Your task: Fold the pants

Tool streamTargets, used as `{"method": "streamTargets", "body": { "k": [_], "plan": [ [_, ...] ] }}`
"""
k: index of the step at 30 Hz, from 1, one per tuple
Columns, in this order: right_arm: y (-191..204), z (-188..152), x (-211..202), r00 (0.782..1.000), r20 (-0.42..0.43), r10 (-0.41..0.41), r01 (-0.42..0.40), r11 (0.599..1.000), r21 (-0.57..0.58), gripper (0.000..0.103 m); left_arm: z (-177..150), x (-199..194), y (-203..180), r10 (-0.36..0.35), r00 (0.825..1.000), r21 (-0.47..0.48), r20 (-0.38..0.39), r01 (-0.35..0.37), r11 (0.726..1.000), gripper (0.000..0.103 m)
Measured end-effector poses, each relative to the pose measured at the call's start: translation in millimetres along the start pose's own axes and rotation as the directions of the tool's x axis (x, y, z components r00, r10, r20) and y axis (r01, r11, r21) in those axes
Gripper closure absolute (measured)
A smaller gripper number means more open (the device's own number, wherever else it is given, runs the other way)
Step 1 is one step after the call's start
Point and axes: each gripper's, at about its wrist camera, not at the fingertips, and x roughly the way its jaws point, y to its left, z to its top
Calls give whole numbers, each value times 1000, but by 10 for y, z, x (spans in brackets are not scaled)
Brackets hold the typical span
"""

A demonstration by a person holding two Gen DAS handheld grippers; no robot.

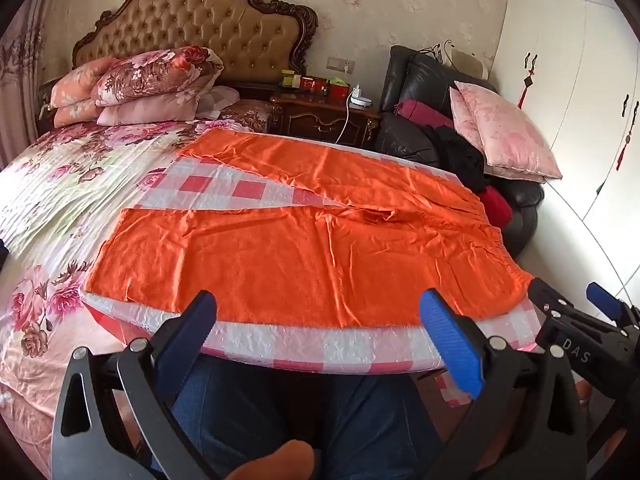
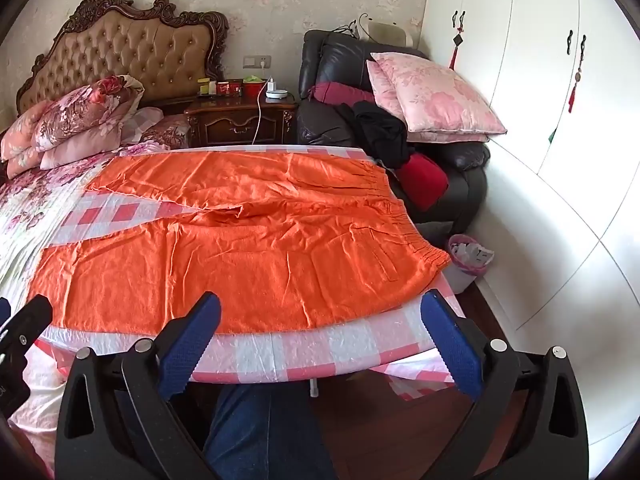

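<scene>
Crinkled orange woven pants (image 1: 304, 240) lie flat, legs splayed, on a glossy pink-and-white checked plastic tablecloth (image 1: 320, 346). The left gripper (image 1: 320, 312) and right gripper (image 2: 320, 312) hover wide, blue ribbed pads empty. Lettering, seemingly "DAS", marks the right gripper.

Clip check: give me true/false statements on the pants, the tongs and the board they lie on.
1. The orange pants lie spread flat, both legs apart. True.
2. The left tongs grip the pants. False: they are open and hold nothing.
3. The pants lie on a checked board. True.
4. The waistband is at the left. False: it is at the right.
5. The right tongs are open. True.
</scene>
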Motion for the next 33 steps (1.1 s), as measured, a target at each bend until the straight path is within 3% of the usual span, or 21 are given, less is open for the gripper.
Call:
{"method": "streamTargets", "body": {
  "k": [3,7,14,33],
  "plan": [
    [-61,-3,61,1000,-25,-3,3,1000,-3,6,6,-33,-13,-6,1000,11,6,6,1000,2],
    [143,19,27,995,-12,-103,102,991,-84,6,9,-64,0,7,1000,22,12,-7,1000,2],
    [61,-45,42,1000,-20,5,-6,999,-38,6,40,-46,-101,20,999,49,30,-21,999,2],
    [88,-44,-31,999,-12,37,-38,999,-26,6,22,-45,-83,19,999,47,35,-20,999,2]
  ]
}}
